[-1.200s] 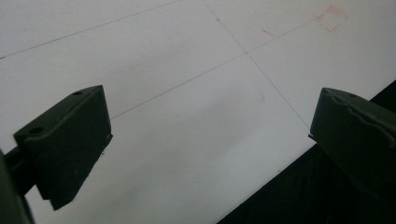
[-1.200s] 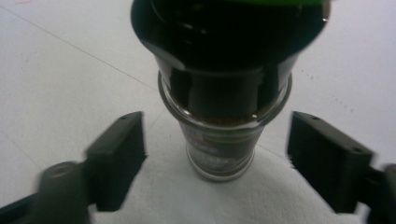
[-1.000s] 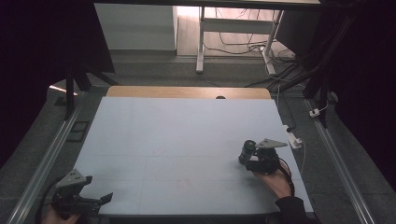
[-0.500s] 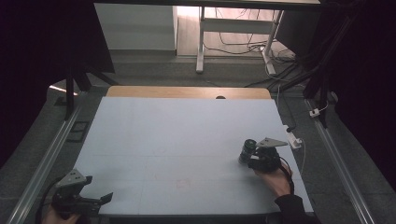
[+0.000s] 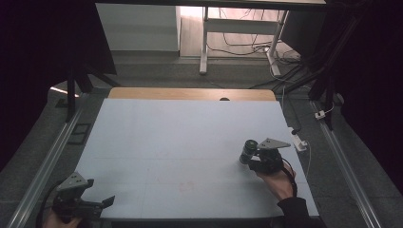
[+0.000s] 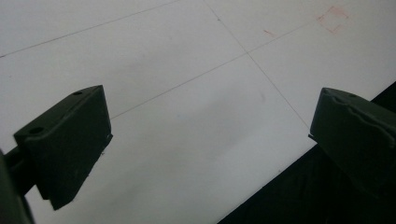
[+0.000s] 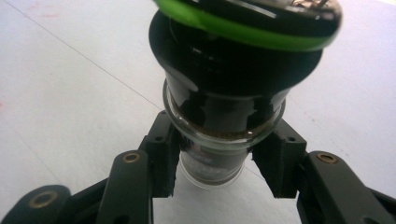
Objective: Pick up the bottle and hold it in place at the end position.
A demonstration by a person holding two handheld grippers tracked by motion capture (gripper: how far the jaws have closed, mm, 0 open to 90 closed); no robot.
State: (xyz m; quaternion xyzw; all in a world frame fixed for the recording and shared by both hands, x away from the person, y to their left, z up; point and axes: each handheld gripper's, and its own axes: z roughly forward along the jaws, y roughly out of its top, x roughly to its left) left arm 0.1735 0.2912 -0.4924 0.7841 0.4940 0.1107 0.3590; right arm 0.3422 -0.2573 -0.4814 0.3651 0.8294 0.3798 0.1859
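A: Two grippers up. Right gripper (image 7: 219, 175) fingers pinch the grinder (image 7: 233, 88) by its glass neck, right side of the tabletop (image 5: 180, 137).

B: Left gripper (image 6: 205, 154) fingers spread, idle. Grasp step looks done; next a steady lift.

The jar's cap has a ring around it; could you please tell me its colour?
Bright green, on a black cap; the right gripper view shows it best.

White table (image 5: 190, 137); faint red square mark (image 5: 186, 186).
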